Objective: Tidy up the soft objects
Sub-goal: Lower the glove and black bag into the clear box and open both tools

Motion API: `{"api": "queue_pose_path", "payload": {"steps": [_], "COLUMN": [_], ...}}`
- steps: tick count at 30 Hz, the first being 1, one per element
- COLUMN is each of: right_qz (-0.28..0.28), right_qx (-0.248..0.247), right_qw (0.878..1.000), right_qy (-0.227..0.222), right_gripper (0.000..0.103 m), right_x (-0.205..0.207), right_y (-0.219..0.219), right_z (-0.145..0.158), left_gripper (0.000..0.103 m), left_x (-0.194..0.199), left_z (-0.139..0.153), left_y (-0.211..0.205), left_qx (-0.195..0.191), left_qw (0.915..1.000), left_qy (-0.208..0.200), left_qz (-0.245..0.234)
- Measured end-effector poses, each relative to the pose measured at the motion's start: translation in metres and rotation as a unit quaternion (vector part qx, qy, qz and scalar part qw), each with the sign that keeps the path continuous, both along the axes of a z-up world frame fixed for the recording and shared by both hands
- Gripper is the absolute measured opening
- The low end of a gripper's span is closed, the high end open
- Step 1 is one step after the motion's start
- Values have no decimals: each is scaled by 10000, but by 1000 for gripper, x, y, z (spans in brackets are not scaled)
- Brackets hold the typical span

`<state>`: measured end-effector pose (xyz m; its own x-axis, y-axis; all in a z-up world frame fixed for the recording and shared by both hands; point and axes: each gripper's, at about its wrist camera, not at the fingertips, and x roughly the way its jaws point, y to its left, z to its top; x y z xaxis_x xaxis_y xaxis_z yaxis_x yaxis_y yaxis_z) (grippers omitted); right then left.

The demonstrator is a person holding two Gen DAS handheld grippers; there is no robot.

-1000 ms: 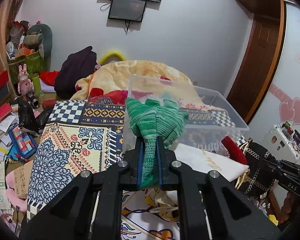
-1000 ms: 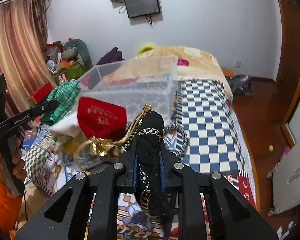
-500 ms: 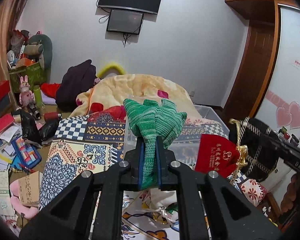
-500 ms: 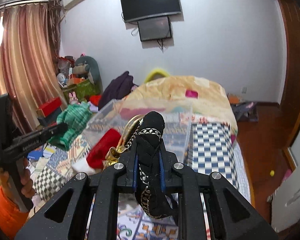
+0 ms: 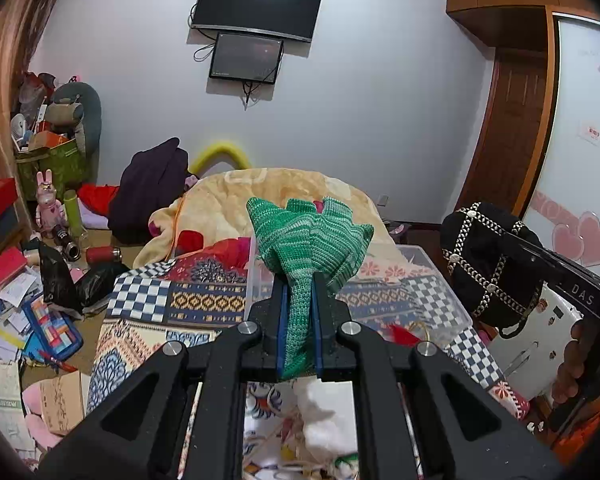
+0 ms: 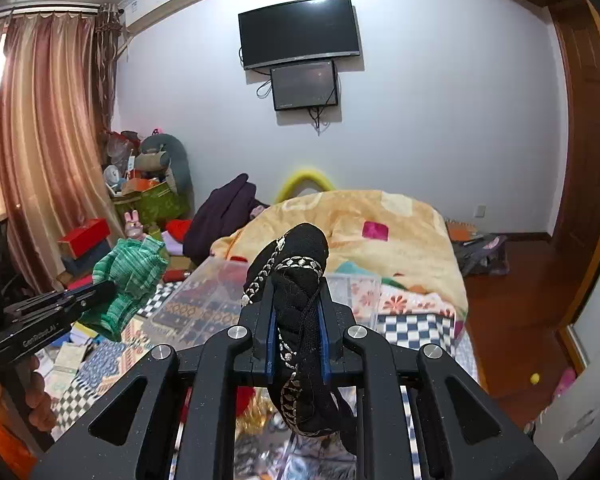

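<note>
My left gripper is shut on a green knitted piece and holds it up in the air above the bed. It also shows at the left of the right wrist view. My right gripper is shut on a black bag with silver chain trim, also held high; the bag shows at the right of the left wrist view. A clear plastic bin sits on the patterned bedspread below both grippers, and it shows in the right wrist view.
A yellow blanket is heaped at the far end of the bed. A red pouch and white cloth lie on the bed near the bin. Clutter covers the floor at left. A wooden door stands at right.
Both grippers have risen well above the bed with their loads still held. The bin now sits lower in both views. The red pouch has dropped out of sight in the right wrist view.
</note>
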<state>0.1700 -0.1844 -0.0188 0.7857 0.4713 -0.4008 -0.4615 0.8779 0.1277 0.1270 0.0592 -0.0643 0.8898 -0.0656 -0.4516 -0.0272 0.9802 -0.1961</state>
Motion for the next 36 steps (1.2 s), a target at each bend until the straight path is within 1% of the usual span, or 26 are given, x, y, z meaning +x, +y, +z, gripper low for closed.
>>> {"api": "queue_pose_path", "payload": {"steps": [4, 8, 12, 16, 19, 23, 28, 30, 31, 34, 36], "right_qz": [-45, -69, -13, 24, 92, 186, 310, 352, 363, 415, 435], "right_qx": [-34, -71, -165, -270, -393, -652, -1035, -1124, -1137, -1073, -1013], "right_qw": [10000, 10000, 9998, 9991, 9976, 9939, 9865, 9836, 9826, 9813, 9814], "right_qy": [-27, 9, 144, 328, 568, 873, 1228, 1363, 1426, 1545, 1571], "right_gripper": [15, 15, 15, 15, 15, 15, 15, 18, 18, 21, 31], "right_x": [12, 23, 35, 50, 61, 72, 78, 80, 79, 78, 76], "right_y": [5, 9, 17, 24, 32, 41, 51, 52, 52, 46, 41], "right_z": [1, -2, -10, -19, -29, -43, -59, -64, -66, -66, -64], "left_gripper": [10, 10, 10, 10, 10, 10, 10, 10, 10, 10, 18], "left_x": [19, 37, 54, 72, 86, 101, 111, 113, 113, 113, 114], "left_z": [3, 0, -7, -18, -29, -45, -58, -61, -62, -62, -60], "left_y": [1, -2, -6, -10, -13, -18, -22, -22, -22, -22, -20], "left_qx": [-74, 5, 93, 153, 186, 230, 238, 241, 230, 183, 149], "left_qw": [9999, 9998, 9993, 9980, 9961, 9928, 9895, 9888, 9887, 9881, 9875], "left_qy": [80, 180, 346, 586, 837, 1129, 1343, 1389, 1402, 1440, 1481], "left_qz": [-50, -65, -102, -151, -226, -324, -468, -481, -484, -515, -526]}}
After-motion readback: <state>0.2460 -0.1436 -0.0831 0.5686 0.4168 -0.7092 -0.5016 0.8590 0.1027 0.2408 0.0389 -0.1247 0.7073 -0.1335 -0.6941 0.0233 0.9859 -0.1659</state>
